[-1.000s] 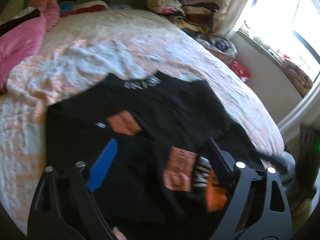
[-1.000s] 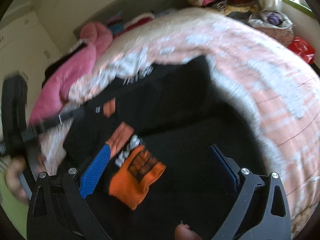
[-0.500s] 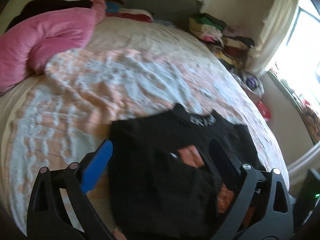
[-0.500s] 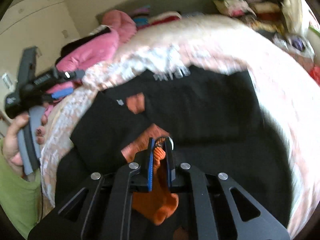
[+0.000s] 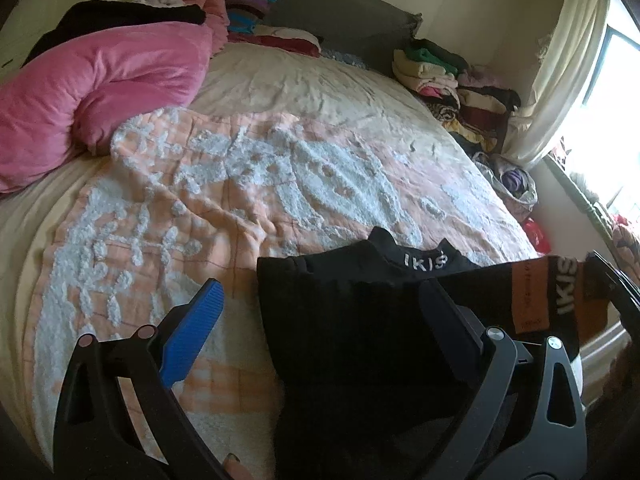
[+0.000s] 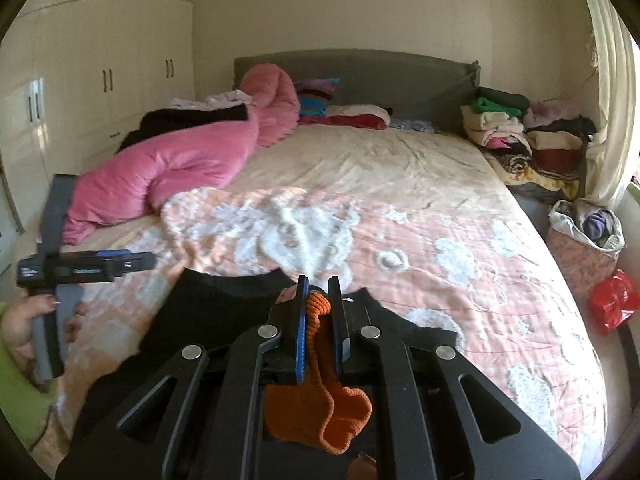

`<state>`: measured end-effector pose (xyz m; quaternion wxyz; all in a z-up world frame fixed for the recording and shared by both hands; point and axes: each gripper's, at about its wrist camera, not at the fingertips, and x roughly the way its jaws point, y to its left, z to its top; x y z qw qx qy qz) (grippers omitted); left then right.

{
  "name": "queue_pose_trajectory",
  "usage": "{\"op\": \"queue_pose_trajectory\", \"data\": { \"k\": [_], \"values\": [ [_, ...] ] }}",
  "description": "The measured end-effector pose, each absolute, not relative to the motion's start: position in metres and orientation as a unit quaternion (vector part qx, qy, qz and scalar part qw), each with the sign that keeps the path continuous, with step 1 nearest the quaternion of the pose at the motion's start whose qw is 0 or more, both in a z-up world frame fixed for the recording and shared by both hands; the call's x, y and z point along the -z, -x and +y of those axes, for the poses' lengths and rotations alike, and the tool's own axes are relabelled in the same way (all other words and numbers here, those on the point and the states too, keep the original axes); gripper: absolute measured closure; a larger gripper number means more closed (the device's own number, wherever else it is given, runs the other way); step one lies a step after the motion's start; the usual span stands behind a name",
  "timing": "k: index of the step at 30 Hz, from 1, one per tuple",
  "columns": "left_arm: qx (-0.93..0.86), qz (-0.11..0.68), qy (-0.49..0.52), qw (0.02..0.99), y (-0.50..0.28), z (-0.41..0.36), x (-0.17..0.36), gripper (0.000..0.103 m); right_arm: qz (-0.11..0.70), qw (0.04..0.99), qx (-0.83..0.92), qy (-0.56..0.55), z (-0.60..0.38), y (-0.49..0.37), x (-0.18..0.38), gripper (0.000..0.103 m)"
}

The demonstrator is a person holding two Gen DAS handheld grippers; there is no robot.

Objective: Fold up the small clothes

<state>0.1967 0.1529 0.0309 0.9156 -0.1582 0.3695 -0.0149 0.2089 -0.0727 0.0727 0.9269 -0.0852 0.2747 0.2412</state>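
A black sweater with orange cuffs lies on the peach-and-white quilt, collar toward the headboard. My right gripper is shut on one orange ribbed cuff, which hangs down between its pads above the sweater. In the left wrist view that sleeve is stretched up off the bed at the right, with the right gripper holding its end. My left gripper stands open over the sweater's left edge, holding nothing. A hand holds the left gripper at the left of the right wrist view.
A rolled pink duvet lies at the bed's far left. Stacks of folded clothes sit at the far right by the curtain. A bag of clothes and a red bag stand on the floor to the right. Wardrobes line the left wall.
My right gripper shut on the orange cuff and rose, lifting the sleeve off the bed. My left gripper swung left, from over the sweater's middle to its left edge.
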Motion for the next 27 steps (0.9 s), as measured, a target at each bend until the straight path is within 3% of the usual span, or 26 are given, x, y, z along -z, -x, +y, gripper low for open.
{"op": "queue_pose_trajectory", "data": {
  "k": [13, 21, 23, 25, 27],
  "values": [
    [0.035, 0.401, 0.113, 0.909, -0.205, 0.122, -0.011, 0.012, 0.335, 0.918, -0.203, 0.071, -0.091, -0.233, -0.016, 0.094],
    [0.048, 0.414, 0.097, 0.904, -0.204, 0.107, -0.002, 0.012, 0.347, 0.918, -0.183, 0.058, -0.102, -0.233, -0.007, 0.086],
    [0.055, 0.415, 0.095, 0.903, -0.203, 0.103, 0.001, 0.018, 0.352, 0.916, -0.182, 0.052, -0.105, -0.232, -0.004, 0.082],
    [0.064, 0.421, 0.095, 0.9, -0.202, 0.099, 0.005, 0.037, 0.357, 0.915, -0.184, 0.049, -0.106, -0.229, -0.001, 0.079],
    [0.073, 0.43, 0.094, 0.895, -0.201, 0.094, 0.011, 0.04, 0.364, 0.911, -0.187, 0.048, -0.105, -0.227, 0.004, 0.075]
  ]
}}
